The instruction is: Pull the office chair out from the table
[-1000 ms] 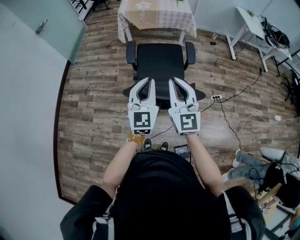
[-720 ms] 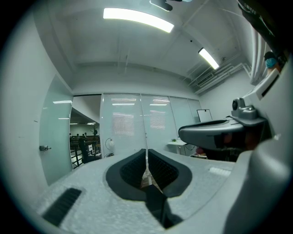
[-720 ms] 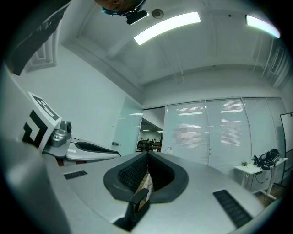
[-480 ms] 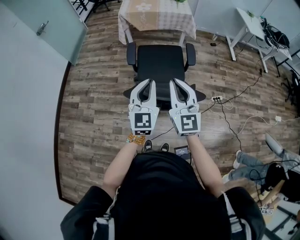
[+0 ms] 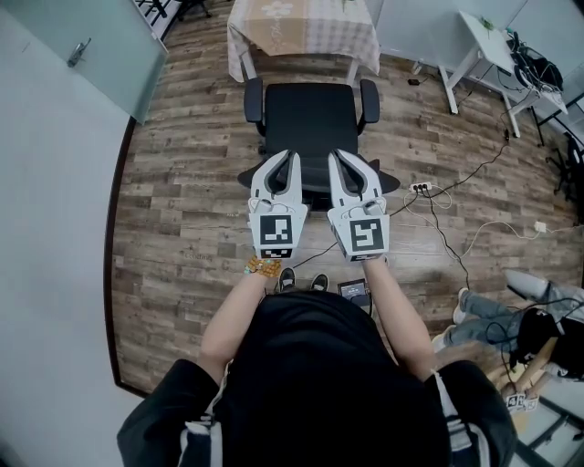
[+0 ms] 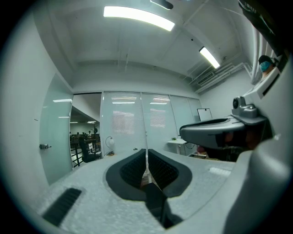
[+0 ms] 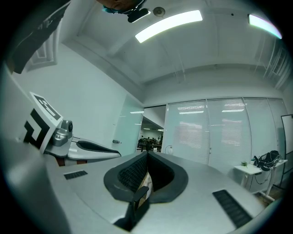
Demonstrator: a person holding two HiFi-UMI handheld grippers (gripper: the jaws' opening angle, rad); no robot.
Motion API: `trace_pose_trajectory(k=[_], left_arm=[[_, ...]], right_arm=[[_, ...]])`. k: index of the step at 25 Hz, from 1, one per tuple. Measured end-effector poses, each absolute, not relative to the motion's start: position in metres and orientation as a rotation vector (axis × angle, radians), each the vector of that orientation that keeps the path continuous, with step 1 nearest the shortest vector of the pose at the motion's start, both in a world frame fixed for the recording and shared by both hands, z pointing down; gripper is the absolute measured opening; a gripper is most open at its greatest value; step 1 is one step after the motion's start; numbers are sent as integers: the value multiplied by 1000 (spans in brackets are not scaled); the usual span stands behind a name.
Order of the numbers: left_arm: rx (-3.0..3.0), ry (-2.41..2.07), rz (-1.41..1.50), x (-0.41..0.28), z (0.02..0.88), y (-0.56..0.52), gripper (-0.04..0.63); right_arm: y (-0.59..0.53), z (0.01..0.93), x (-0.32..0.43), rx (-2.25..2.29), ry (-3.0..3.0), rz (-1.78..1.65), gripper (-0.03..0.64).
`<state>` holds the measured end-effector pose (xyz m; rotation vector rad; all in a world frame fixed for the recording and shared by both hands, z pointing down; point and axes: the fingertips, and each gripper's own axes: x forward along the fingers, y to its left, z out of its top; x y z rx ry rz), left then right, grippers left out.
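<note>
Office chair [image 5: 310,123] faces the cloth-covered table [image 5: 306,27], its seat front just at the edge; your left gripper [image 5: 290,157] and right gripper [image 5: 338,155] hover above its backrest, both jaws closed on nothing; the right's have just been closing.

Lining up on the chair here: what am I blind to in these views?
- Head view: the left gripper and right gripper cover the office chair's backrest, so contact cannot be told.
- Head view: the table's far end is cut off by the top edge.
- Both gripper views: the chair is not in frame, only the room ahead.
</note>
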<state>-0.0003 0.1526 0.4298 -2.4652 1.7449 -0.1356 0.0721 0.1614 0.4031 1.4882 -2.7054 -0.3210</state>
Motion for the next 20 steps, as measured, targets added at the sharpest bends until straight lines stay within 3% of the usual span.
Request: trace_pose_trajectory(k=[20], left_arm=[[-2468, 1769, -215, -1, 454, 135, 31]], right_arm=[[147, 422, 81, 1489, -2683, -244, 6]])
